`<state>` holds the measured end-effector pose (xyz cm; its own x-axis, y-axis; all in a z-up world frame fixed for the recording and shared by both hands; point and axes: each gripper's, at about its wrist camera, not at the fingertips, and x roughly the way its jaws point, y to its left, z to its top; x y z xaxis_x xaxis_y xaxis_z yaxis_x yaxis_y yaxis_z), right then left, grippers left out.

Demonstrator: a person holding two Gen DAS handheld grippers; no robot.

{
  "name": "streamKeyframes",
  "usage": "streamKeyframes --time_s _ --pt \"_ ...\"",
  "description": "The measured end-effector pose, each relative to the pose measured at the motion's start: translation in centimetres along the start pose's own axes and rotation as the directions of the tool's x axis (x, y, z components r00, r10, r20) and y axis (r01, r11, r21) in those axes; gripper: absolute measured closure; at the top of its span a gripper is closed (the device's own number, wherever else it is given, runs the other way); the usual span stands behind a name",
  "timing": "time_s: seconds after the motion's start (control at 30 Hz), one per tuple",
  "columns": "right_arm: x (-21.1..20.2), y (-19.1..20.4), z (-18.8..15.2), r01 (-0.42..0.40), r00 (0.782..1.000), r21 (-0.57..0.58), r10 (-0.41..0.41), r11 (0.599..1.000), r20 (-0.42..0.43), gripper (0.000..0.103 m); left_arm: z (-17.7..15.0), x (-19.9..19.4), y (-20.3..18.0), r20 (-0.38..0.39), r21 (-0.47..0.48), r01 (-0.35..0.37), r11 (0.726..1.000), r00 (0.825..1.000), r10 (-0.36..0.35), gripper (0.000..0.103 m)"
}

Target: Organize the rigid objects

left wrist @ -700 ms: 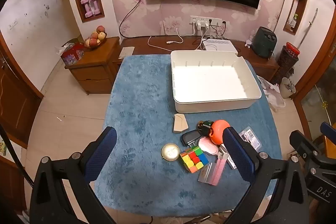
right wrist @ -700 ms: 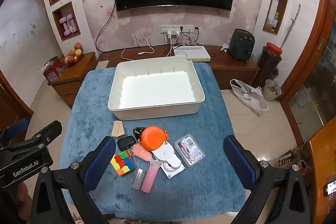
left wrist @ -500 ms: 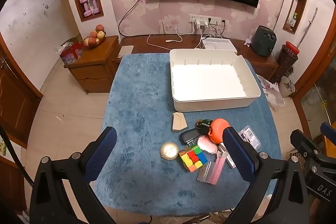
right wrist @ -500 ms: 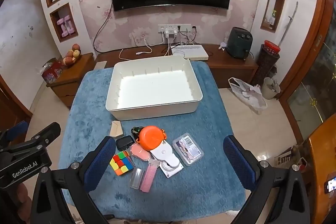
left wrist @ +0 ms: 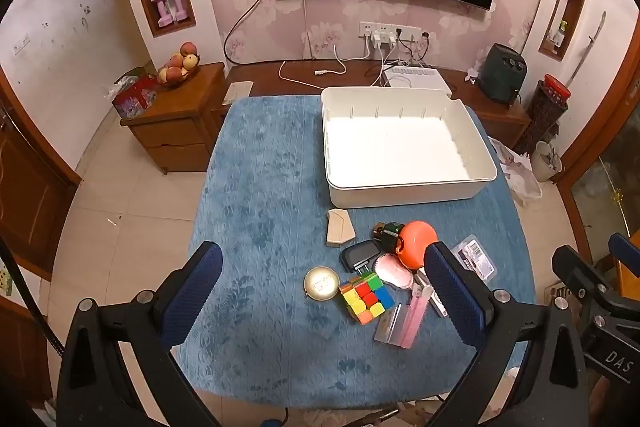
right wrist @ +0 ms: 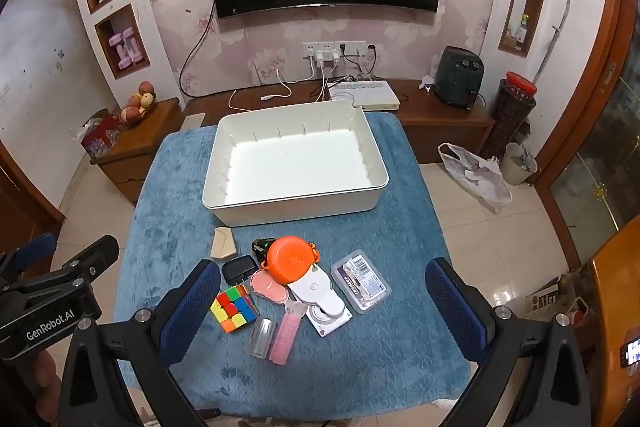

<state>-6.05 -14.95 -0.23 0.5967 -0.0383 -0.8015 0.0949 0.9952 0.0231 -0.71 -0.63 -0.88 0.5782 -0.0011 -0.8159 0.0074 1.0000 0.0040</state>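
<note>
An empty white bin (left wrist: 404,183) (right wrist: 296,203) stands at the far side of a blue cloth table (left wrist: 264,187) (right wrist: 172,227). In front of it lies a cluster: a colour cube (left wrist: 366,297) (right wrist: 233,308), an orange round case (left wrist: 416,243) (right wrist: 289,258), a round gold tin (left wrist: 321,283), a beige wooden piece (left wrist: 339,227) (right wrist: 223,244), a black fob (left wrist: 358,255) (right wrist: 239,268), a pink comb (left wrist: 414,321) (right wrist: 285,334) and a clear labelled box (right wrist: 361,281). My left gripper (left wrist: 320,299) and right gripper (right wrist: 320,307) hover open and empty above the table's near edge.
A wooden side cabinet (left wrist: 176,119) with a fruit bowl stands left of the table. A low TV bench (right wrist: 432,111) with a white device and a dark appliance runs behind it. A plastic bag (right wrist: 476,171) and a bin lie on the tiled floor at right.
Both grippers have risen or drawn back slightly, so the table and objects look a little smaller and farther. Nothing on the table has moved.
</note>
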Motion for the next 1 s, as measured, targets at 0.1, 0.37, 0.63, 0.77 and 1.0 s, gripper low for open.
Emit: streamKeyframes --time_s 0.1,0.37,0.63,0.77,1.0 --pt "0.2 0.1 0.0 0.008 1.0 -0.006 -0.008 1.0 -0.003 0.0 -0.2 0.2 -0.2 -0.002 0.0 0.0 1.0 1.0 0.0 0.002" --pt "0.4 0.6 -0.1 0.02 1.0 -0.023 -0.02 1.0 -0.009 0.0 -1.5 1.8 -0.2 -0.021 0.002 0.002 1.0 1.0 -0.002 0.002" --pt "0.7 0.6 -0.1 0.028 0.999 -0.011 -0.028 1.0 -0.03 0.0 -1.5 2.1 0.1 -0.042 0.009 0.01 1.0 0.999 -0.009 0.002" --pt "0.8 0.6 -0.2 0.033 0.999 -0.009 -0.033 0.999 -0.037 0.0 -1.3 2.2 0.1 -0.051 0.014 0.011 1.0 0.999 -0.01 0.002" --pt "0.9 0.6 -0.2 0.036 0.999 -0.011 -0.036 0.999 -0.038 0.0 -1.1 2.3 0.3 -0.06 0.018 0.014 1.0 0.998 -0.012 0.002"
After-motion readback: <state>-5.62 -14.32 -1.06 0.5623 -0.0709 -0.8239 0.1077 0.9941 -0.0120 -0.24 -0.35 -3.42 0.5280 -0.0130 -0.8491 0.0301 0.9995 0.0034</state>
